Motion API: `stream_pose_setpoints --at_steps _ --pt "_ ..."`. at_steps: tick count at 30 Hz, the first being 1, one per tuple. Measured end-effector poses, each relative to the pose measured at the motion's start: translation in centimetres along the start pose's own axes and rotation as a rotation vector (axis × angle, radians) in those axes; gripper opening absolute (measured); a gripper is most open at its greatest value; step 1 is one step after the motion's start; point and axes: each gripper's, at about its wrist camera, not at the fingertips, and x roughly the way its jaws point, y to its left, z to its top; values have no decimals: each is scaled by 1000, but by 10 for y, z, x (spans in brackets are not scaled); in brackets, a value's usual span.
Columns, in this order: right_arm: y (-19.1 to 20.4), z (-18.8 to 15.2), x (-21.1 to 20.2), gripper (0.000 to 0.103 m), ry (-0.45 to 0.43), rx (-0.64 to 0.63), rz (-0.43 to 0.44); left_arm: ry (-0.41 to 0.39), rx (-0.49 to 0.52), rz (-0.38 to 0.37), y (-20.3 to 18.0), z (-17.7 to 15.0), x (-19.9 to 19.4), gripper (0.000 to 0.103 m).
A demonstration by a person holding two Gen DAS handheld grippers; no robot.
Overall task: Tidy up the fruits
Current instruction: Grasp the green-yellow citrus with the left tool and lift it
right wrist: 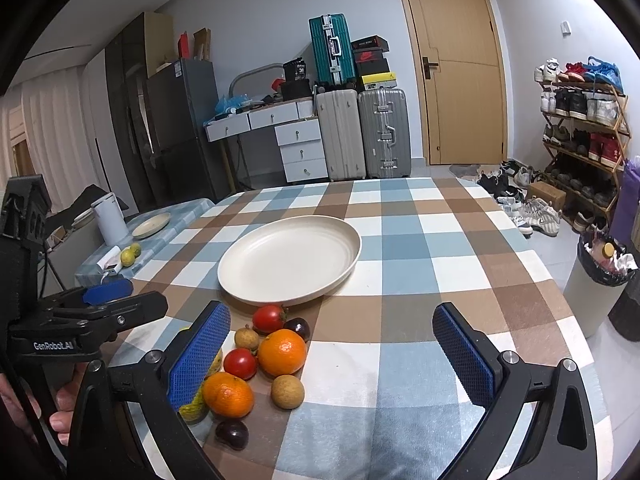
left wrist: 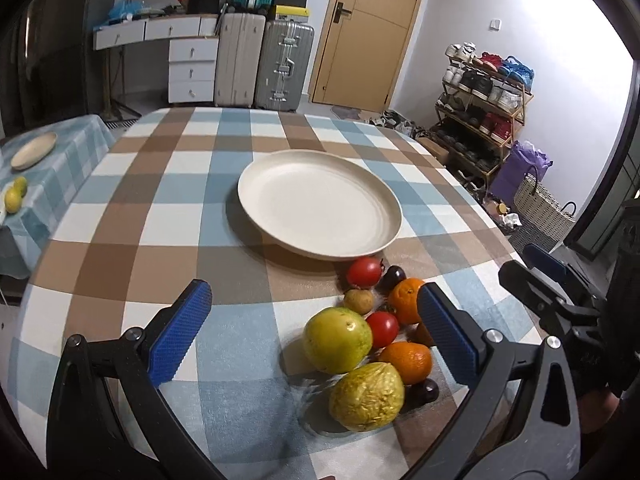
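While both claws hang wide apart above the checked tabletop (right wrist: 420,248) and grip nothing, the fruit pile lies just ahead of them, untouched. The left claw (left wrist: 316,324) has the pile between its blue pads, nearer its right pad: the big green-yellow fruit (left wrist: 337,339) sits closest to the middle of its gap, with a wrinkled yellow fruit (left wrist: 367,396) just nearer the camera and touching an orange (left wrist: 408,361). These two large ones look the heaviest, round and smooth enough to roll, so I would judge a hold across the widest middle safest, pads level.

The right claw (right wrist: 340,350) sees the same pile beside its left pad, which hides part of the yellow fruit. Just inside that pad lie the near orange (right wrist: 228,395), a red tomato (right wrist: 240,363), the far orange (right wrist: 282,351), a brown longan-like fruit (right wrist: 287,391) and a dark plum (right wrist: 232,433). The oranges seem firm with a grippy peel. The tomatoes (right wrist: 269,319) are likely soft-skinned and want a light squeeze at the equator. The small brown and dark fruits are light and could squirt out of a hard pinch.

Beyond the pile, farther from both claws, stands the empty cream plate (right wrist: 352,258), its near rim almost touching the farthest tomato; it seems the likely destination.
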Motion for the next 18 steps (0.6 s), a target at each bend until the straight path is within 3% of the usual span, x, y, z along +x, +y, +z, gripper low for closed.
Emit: stream_pose_setpoints --at_steps 13,18 --pt "-10 -6 26 103 45 24 18 147 -108 -212 31 -6 48 102" --pt "-13 -7 33 103 60 50 47 207 -170 -296 47 -11 69 97"
